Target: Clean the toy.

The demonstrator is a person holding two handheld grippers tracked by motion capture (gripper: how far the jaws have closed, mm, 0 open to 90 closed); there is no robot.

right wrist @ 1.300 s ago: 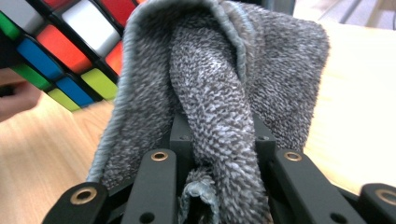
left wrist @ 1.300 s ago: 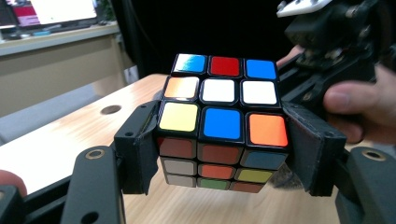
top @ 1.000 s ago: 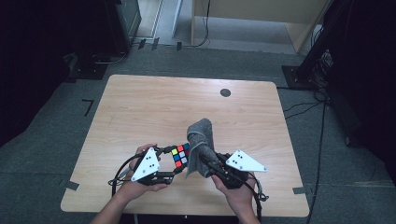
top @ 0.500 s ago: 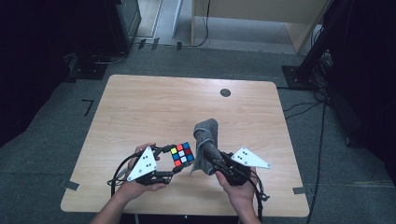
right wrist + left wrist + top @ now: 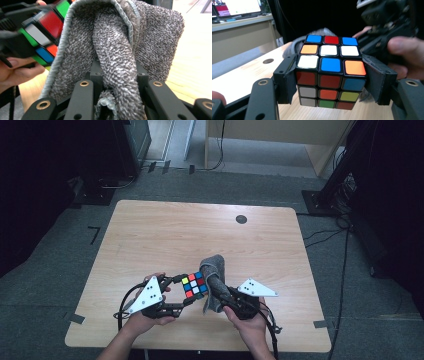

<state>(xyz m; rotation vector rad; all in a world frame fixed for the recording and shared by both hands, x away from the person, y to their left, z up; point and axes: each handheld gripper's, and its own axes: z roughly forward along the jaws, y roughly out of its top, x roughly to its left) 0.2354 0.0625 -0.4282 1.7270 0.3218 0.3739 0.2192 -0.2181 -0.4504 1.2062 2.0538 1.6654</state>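
A scrambled colour cube (image 5: 194,285) (image 5: 329,72) is held just above the wooden table (image 5: 165,235) near its front edge. My left gripper (image 5: 186,292) (image 5: 329,81) is shut on it, one pad on each side face. A grey terry cloth (image 5: 214,281) (image 5: 117,50) is bunched between the jaws of my right gripper (image 5: 218,287) (image 5: 117,77), which is shut on it. The cloth lies right against the cube's right side; in the right gripper view the cube (image 5: 45,30) sits at the cloth's left edge. A hand (image 5: 150,317) holds each gripper.
A round dark hole (image 5: 241,219) marks the table's far right part. A light wooden desk (image 5: 239,30) with a monitor stands beyond the table's left in the left gripper view. Dark stands and cables (image 5: 345,195) ring the table on the floor.
My right gripper with the cloth has come down and toward the cube, and the cloth now hangs lower against it. The left gripper and cube have stayed in place.
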